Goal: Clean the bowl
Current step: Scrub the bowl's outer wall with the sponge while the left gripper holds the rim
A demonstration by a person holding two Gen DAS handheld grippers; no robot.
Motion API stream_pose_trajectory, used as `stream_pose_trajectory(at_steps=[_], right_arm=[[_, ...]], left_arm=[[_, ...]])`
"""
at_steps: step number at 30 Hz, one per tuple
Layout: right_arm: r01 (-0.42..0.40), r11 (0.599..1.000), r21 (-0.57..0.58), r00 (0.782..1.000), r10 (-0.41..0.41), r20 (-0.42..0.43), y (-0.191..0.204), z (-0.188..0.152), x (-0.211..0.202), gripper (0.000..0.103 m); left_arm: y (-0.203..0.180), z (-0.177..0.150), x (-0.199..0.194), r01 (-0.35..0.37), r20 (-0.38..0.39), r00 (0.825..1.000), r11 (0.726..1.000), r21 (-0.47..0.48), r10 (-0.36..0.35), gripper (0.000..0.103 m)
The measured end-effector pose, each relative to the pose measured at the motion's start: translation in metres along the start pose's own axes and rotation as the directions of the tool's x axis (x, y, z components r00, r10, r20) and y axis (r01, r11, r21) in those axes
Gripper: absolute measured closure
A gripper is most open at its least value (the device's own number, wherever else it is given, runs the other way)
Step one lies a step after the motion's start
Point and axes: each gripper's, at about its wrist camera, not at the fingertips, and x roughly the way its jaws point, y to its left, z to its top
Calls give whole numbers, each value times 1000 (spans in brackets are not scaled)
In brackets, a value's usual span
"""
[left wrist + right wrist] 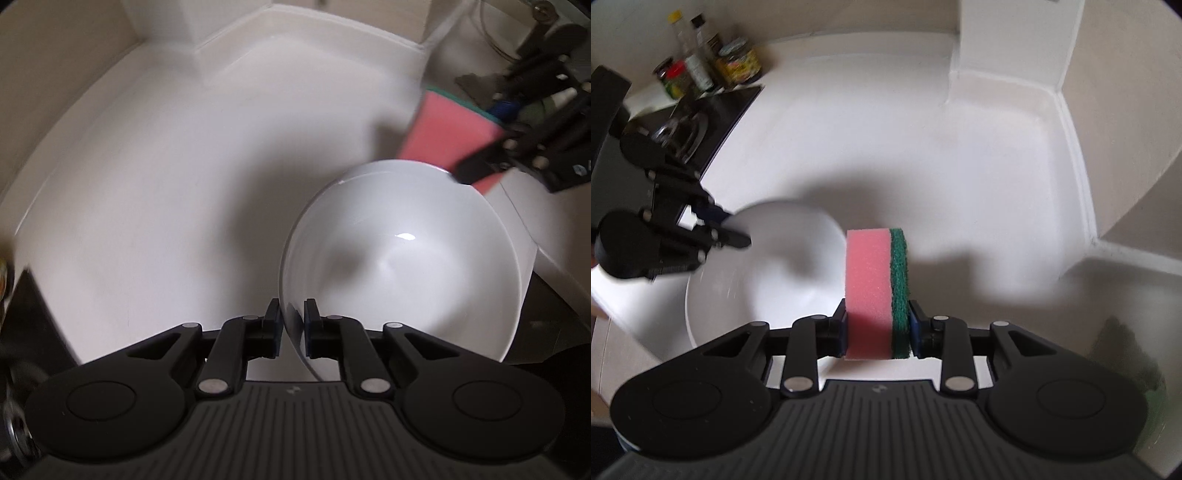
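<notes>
A white bowl (406,266) is tilted over the white counter, its inside facing the left wrist camera. My left gripper (292,310) is shut on the bowl's near rim, one pad outside the wall and one inside. In the right wrist view the bowl (757,280) lies low on the left, with the left gripper (733,227) at its far left rim. My right gripper (877,314) is shut on a pink sponge (871,280) with a green scouring layer, held upright beside the bowl's right edge. From the left wrist view the sponge (443,125) hangs above the bowl's far rim in the right gripper (484,155).
Several jars and bottles (701,62) stand at the back left by a black hob (701,118). The white counter (942,155) runs back to a wall with a boxed corner (997,55). A blurred green thing (1137,369) sits at the lower right.
</notes>
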Motion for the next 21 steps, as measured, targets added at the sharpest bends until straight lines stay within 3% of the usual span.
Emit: stream_pose_trajectory(at_steps=[4, 8, 11, 15, 18, 21], right_arm=[[-16, 999, 32, 1000, 15, 8, -3, -3, -1, 76], [-27, 998, 65, 1000, 26, 17, -5, -11, -3, 76], [-24, 998, 53, 1000, 23, 10, -1, -16, -4, 76], [-33, 999, -1, 999, 33, -27, 3, -16, -5, 76], [-18, 1000, -25, 1000, 18, -23, 4, -9, -2, 76], [8, 1000, -16, 1000, -8, -8, 6, -1, 1, 76]], left_arm=[[9, -20, -16, -10, 47, 999, 965, -263, 23, 88], [4, -44, -19, -3, 39, 999, 929, -370, 19, 89], [2, -45, -15, 0, 8, 1000, 943, -333, 3, 92], [1, -32, -14, -28, -41, 999, 984, -173, 21, 93], [0, -19, -10, -21, -35, 999, 999, -48, 20, 92], [3, -13, -8, -23, -3, 1000, 999, -41, 23, 92]])
